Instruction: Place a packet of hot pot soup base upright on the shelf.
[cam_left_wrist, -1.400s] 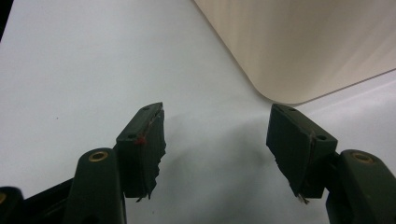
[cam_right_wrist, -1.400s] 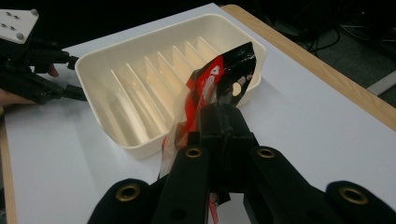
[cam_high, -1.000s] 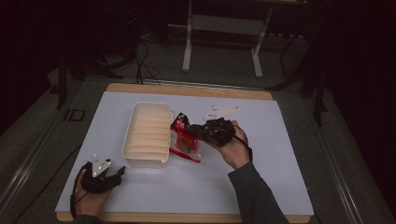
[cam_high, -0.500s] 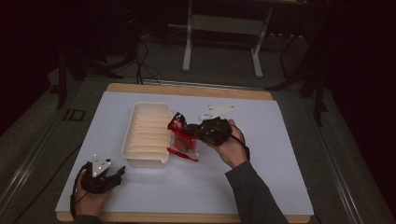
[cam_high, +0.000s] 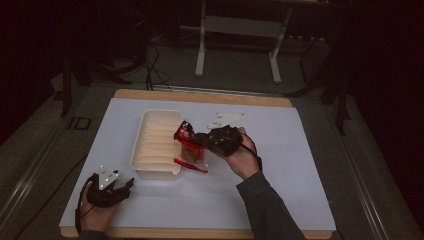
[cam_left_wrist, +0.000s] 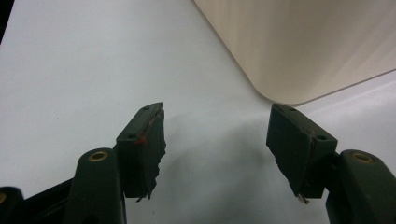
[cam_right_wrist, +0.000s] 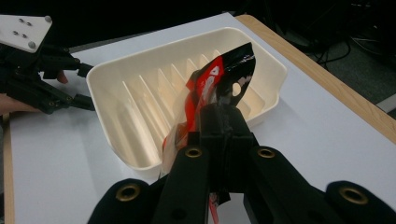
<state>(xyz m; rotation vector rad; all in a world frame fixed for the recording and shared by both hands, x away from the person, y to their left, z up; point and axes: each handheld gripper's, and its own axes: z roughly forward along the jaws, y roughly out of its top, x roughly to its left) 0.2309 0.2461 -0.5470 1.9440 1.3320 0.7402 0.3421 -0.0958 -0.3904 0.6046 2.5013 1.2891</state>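
Observation:
A white ribbed tray (cam_high: 150, 145) lies left of the middle of the white table top. At the tray's right rim my right gripper (cam_high: 196, 139) is shut on a crumpled red, black and clear plastic packet (cam_high: 189, 152). The packet's lower end hangs down to the table beside the tray. In the right gripper view the jaws (cam_right_wrist: 219, 116) pinch the packet (cam_right_wrist: 210, 77), and its top stands over the tray's rim (cam_right_wrist: 275, 65). My left gripper (cam_high: 122, 186) rests near the front left corner, open with nothing in it. Its fingertips (cam_left_wrist: 215, 140) face the tray's near corner (cam_left_wrist: 303, 42).
The white table top (cam_high: 280, 170) has a wooden border at the far and near edges. A metal stand's legs (cam_high: 200, 55) and cables sit on the dark floor beyond the table. In the right gripper view the left gripper (cam_right_wrist: 79, 84) shows just left of the tray.
My right gripper has shifted a little to the left toward the tray, carrying the packet with it. The left gripper has not moved.

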